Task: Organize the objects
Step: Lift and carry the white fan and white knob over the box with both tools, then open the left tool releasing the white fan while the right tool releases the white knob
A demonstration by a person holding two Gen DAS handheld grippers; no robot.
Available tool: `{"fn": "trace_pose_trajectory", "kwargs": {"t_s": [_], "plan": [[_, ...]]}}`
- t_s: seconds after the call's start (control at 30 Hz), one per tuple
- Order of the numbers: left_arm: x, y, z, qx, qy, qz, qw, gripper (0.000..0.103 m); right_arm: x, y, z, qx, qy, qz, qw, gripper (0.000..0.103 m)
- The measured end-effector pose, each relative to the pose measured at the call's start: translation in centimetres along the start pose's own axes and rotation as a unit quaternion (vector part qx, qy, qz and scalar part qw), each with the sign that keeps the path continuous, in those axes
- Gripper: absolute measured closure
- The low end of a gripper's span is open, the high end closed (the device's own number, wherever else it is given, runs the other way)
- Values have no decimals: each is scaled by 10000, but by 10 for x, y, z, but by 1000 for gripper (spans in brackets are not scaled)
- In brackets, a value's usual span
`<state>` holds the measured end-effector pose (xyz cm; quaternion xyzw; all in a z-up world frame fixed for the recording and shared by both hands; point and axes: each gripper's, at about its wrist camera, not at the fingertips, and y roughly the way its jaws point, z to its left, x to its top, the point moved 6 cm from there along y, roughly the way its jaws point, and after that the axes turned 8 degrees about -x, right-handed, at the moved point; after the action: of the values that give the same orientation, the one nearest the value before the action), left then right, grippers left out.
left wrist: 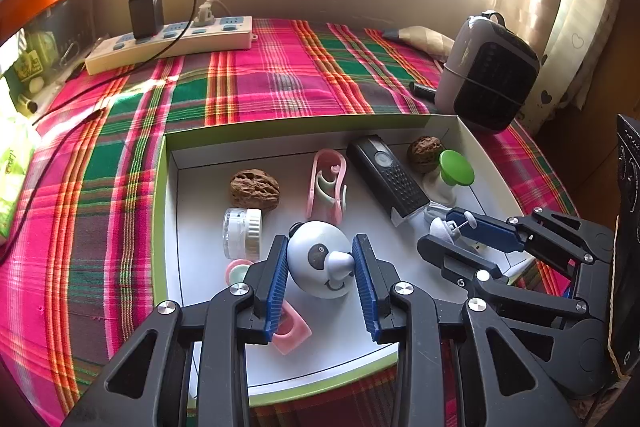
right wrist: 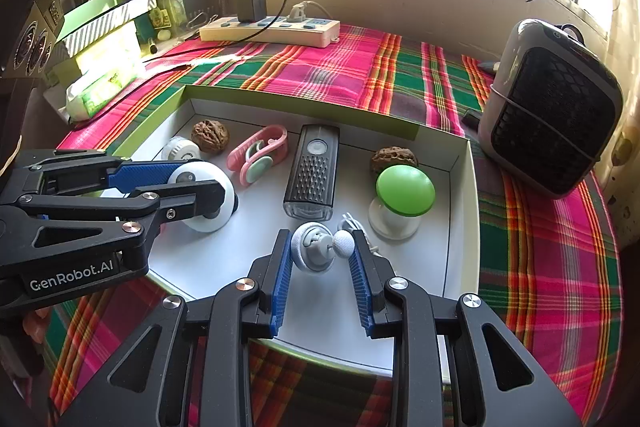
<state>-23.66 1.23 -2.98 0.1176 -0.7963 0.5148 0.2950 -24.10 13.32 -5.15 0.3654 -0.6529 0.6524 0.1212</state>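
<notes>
A shallow white box with a green rim [left wrist: 160, 211] [right wrist: 468, 211] lies on the plaid cloth. My left gripper [left wrist: 322, 263] is shut on a white panda-face ball [left wrist: 316, 255], which also shows in the right wrist view [right wrist: 208, 195]. My right gripper [right wrist: 320, 255] is shut on a small grey-white earphone piece [right wrist: 316, 247], seen from the left wrist view too [left wrist: 448, 227]. Inside the box lie two walnuts [left wrist: 254, 189] [left wrist: 424, 153], a pink clip [left wrist: 326, 183], a black bike light [left wrist: 386, 179], a green-topped mushroom toy [left wrist: 454, 173] and a clear jar [left wrist: 242, 233].
A power strip [left wrist: 172, 41] with a black charger sits at the back. A grey heater [left wrist: 488, 71] [right wrist: 552, 107] stands right of the box. Pink pieces [left wrist: 290, 331] lie under my left fingers. Green packets [right wrist: 104, 87] and shelves are on the left.
</notes>
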Motion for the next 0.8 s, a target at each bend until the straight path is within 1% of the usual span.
{"fn": "trace_pose_trajectory", "kwargs": {"t_s": [0.4, 0.47, 0.53, 0.57, 0.8], "plan": [[-1, 0, -1, 79, 17, 13, 10000, 71, -1, 1, -1, 21, 36, 24, 10000, 73], [0, 1, -1, 74, 14, 11, 10000, 70, -1, 1, -2, 6, 26, 19, 10000, 71], [0, 0, -1, 92, 22, 10, 10000, 70, 0, 1, -2, -19, 28, 12, 10000, 66], [-1, 0, -1, 98, 26, 11, 9999, 70, 0, 0, -3, -21, 40, 11, 10000, 65], [-2, -2, 0, 176, 18, 15, 9998, 68, -1, -1, -4, -29, 92, 20, 10000, 65]]}}
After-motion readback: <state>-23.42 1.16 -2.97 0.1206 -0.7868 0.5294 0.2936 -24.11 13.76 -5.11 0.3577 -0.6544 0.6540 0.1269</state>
